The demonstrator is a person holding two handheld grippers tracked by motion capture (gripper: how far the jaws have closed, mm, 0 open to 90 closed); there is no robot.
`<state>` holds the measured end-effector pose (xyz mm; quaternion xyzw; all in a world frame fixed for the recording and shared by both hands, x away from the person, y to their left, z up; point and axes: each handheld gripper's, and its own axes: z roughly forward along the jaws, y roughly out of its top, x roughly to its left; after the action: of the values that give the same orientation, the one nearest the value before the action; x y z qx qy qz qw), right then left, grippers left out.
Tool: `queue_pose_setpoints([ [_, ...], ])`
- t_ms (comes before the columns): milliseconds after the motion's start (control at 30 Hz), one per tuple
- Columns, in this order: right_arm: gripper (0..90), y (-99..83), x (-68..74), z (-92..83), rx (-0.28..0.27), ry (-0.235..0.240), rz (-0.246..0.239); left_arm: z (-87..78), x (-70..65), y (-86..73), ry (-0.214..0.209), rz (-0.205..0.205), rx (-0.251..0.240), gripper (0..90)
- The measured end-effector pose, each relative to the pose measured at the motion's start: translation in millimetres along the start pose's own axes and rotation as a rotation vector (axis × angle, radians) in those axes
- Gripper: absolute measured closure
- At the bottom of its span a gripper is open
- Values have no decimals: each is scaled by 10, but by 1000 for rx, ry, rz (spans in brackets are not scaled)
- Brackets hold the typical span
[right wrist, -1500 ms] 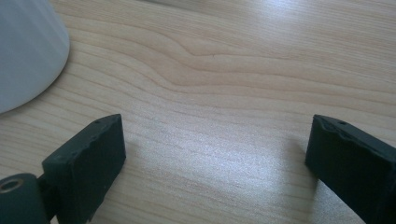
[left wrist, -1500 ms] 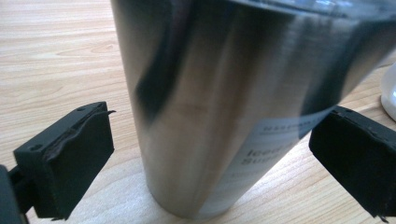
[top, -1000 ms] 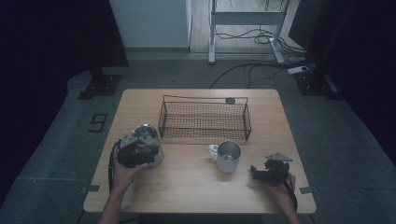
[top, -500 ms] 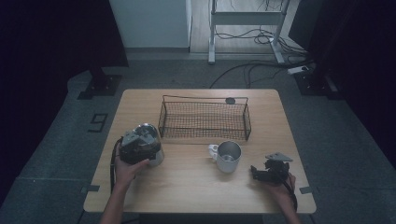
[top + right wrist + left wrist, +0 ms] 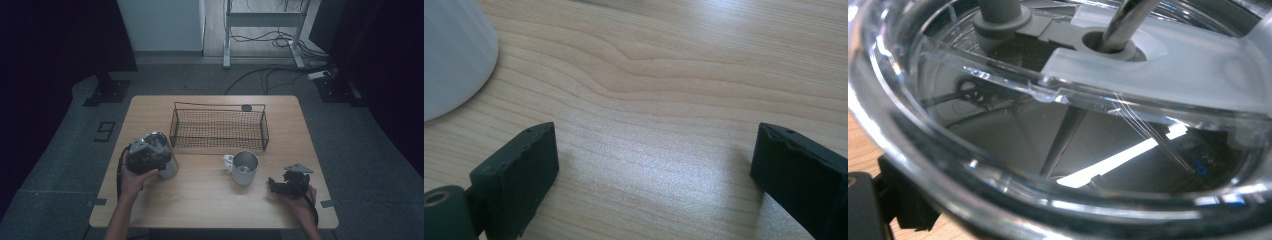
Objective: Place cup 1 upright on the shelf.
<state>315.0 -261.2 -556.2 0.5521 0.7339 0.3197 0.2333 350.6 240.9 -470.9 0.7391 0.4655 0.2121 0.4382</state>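
Observation:
A clear round container with a see-through lid stands at the table's left. My left gripper sits over it from above, held by a hand. In the left gripper view the lid, with a metal rod through it, lies between the jaws, which have just been closing. One black jaw shows at the bottom left beside the wall; whether the pads press is hidden. My right gripper rests on the table at the right, open, with bare wood between its jaws. A white mug stands just left of it.
A black wire basket stands across the back middle of the wooden table. A small dark disc lies behind it. The mug's white side is close to the right gripper's left jaw. Table edges drop to a grey floor.

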Motion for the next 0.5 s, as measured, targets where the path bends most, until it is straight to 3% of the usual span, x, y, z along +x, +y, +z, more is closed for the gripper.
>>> queue_pose_setpoints([
  [500,49,1,-3,1,0,-8,11,-125,-78,123,6,-11,-37,38],
])
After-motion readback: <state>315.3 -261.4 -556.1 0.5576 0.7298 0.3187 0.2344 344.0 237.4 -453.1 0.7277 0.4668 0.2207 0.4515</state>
